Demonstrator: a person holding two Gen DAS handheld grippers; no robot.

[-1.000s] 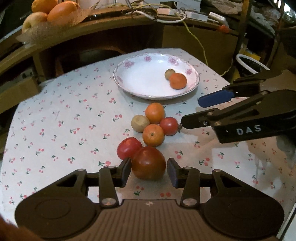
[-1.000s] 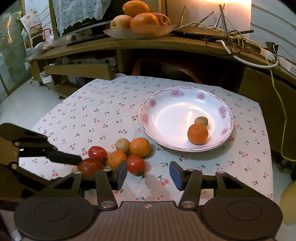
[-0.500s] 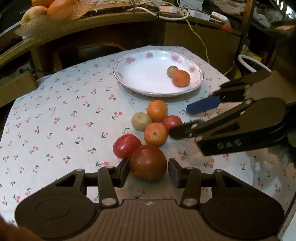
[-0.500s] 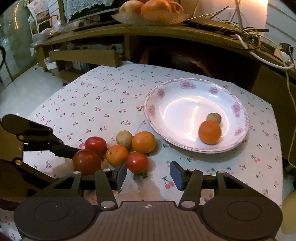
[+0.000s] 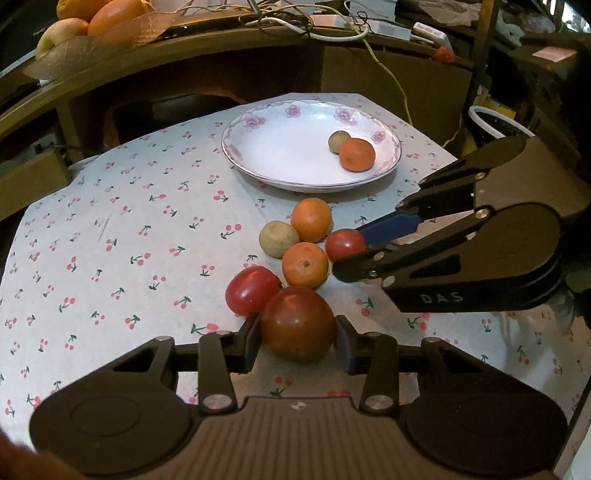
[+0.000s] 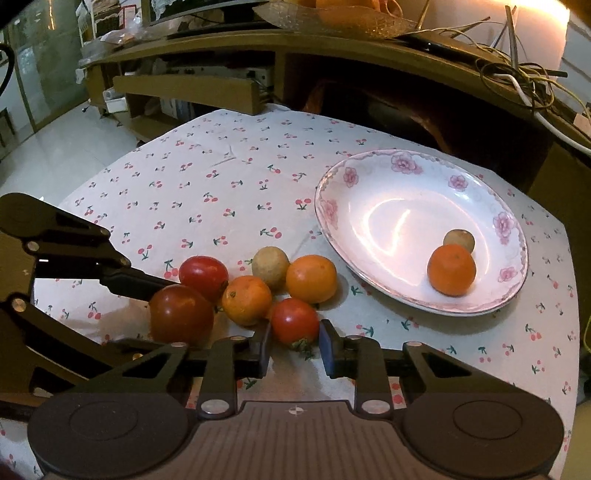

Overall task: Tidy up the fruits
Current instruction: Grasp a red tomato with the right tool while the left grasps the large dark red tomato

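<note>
My left gripper (image 5: pixel 298 332) has its jaws closing, and both pads press on the large dark red tomato (image 5: pixel 297 321) that rests on the cherry-print tablecloth (image 5: pixel 129 221). My right gripper (image 6: pixel 295 345) is shut on a small red tomato (image 6: pixel 295 320), also down on the cloth. Between the two lie another red tomato (image 5: pixel 253 290), two oranges (image 5: pixel 305 264) and a pale brown fruit (image 5: pixel 279 239), bunched together. Behind them the white flowered plate (image 5: pixel 288 147) holds one orange (image 5: pixel 357 154) and one small brown fruit (image 5: pixel 339 141).
A curved wooden shelf (image 5: pixel 184 62) runs behind the table, with a fruit bowl (image 5: pixel 85 26) and tangled cables (image 5: pixel 295 22) on it. The table's edge (image 6: pixel 569 258) falls just right of the plate. Pale floor (image 6: pixel 55 155) lies at far left in the right wrist view.
My right gripper came down and in around the small red tomato and its jaws shut on it. The left gripper stayed in place, its pads drawn in against the large tomato.
</note>
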